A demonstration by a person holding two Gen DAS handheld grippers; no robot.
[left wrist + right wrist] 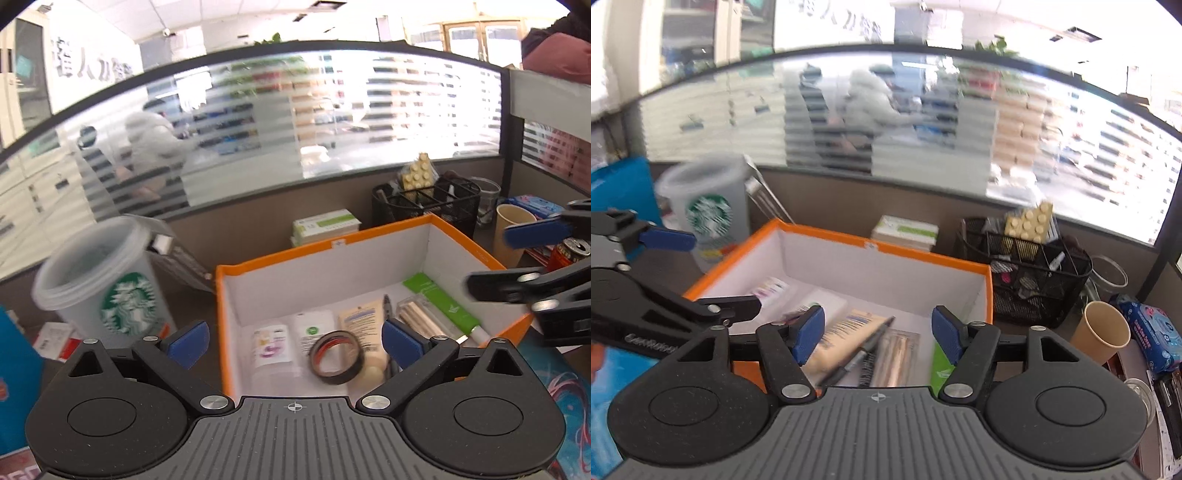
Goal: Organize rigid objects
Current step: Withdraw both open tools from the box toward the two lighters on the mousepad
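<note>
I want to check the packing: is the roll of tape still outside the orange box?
No, the roll of tape lies inside the orange box.

Plastic cup [110,291]: translucent, green round logo, standing left of the orange carton — blurred in both views.
Mesh organiser [1030,273]: black wire, several compartments, by the partition; a cream studded block [1032,219] sticks up out of it.
Paper cup [1102,334]: tan, open-topped, tilted in the right wrist view, just right of the organiser.
Wipes pack [1154,336]: blue, right of the paper cup.
Flat boxes [325,226]: white and green, stacked against the partition.
Drink can [567,253]: red — top only shows.
Glass partition [258,122]: striped; a person in pale clothing [155,136] sits behind it.
</note>
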